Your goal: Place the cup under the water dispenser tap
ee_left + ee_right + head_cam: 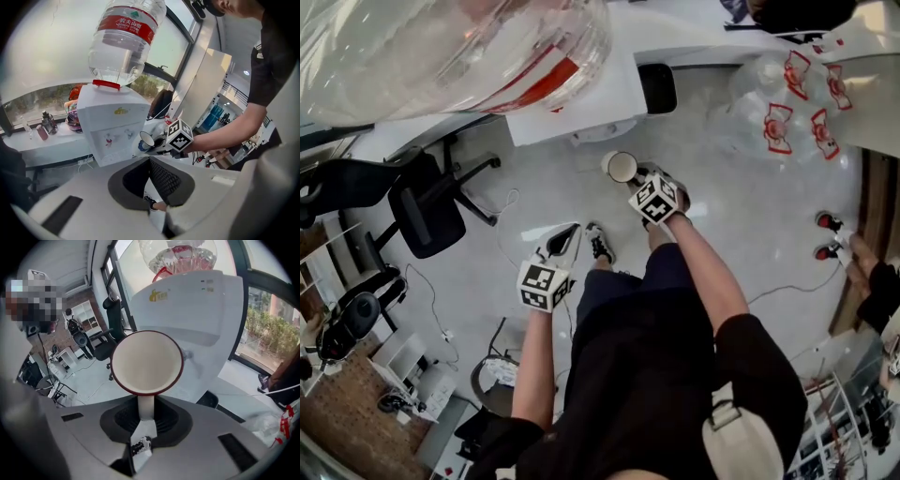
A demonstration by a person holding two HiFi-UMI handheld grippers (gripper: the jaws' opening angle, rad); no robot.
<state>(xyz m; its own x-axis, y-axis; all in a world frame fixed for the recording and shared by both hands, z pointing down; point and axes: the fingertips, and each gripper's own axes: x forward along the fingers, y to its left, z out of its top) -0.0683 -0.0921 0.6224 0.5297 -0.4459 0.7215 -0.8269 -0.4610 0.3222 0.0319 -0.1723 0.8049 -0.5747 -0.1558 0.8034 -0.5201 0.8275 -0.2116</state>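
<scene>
A white cup (146, 363) with a red rim is held by its white handle in my right gripper (146, 405), which is shut on that handle; the cup's mouth faces the camera. Just behind the cup stands the white water dispenser (187, 301), with a small tap (188, 354) to the right of the rim. The head view shows the cup (622, 167) and right gripper (637, 180) below the dispenser's front (581, 103), under the big clear bottle (459, 47). My left gripper (567, 234) hangs lower left, shut on nothing. In its own view the left gripper (150, 161) faces the dispenser (112, 126) and cup (146, 139).
A black office chair (427, 211) stands left of the dispenser. Clear empty bottles with red labels (787, 112) lie at the upper right. Another person (872, 281) is at the right edge. A window ledge with small items (47, 123) runs beside the dispenser.
</scene>
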